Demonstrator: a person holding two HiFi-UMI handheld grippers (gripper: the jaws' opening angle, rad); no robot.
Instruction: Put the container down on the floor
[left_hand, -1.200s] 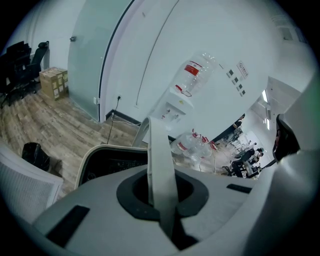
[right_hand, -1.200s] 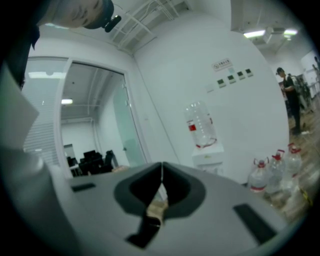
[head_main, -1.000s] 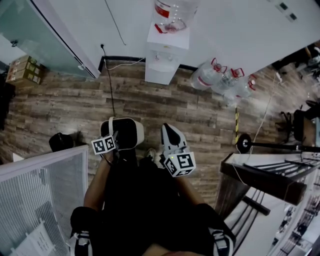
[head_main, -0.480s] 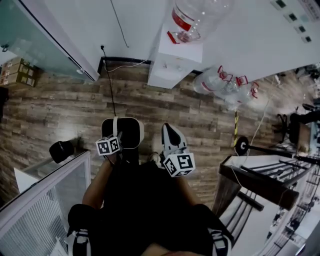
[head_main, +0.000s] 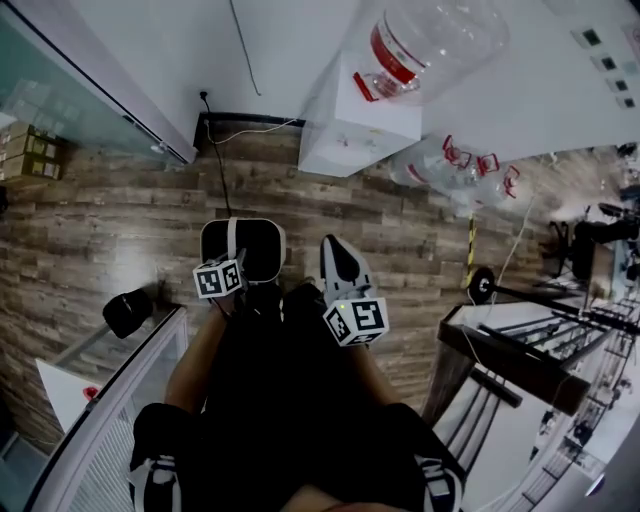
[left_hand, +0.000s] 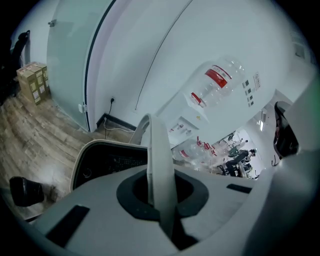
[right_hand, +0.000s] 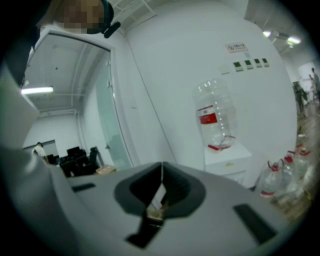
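Note the left gripper (left_hand: 161, 185) clamped shut on the thin white handle (left_hand: 159, 150) of the container (head_main: 243, 250), leaving that dark, white-rimmed tub hanging under the jaws, apparently clear of the floor (head_main: 120, 220), short of the water dispenser (head_main: 358, 130) and left of it in the head view. Expect some swing from a one-handle grip; lower slowly. Note the right gripper (right_hand: 161, 192) with jaws pressed together on nothing, beside the container on the side nearer the water dispenser, free to steady it. Judge the set-down as not yet done.
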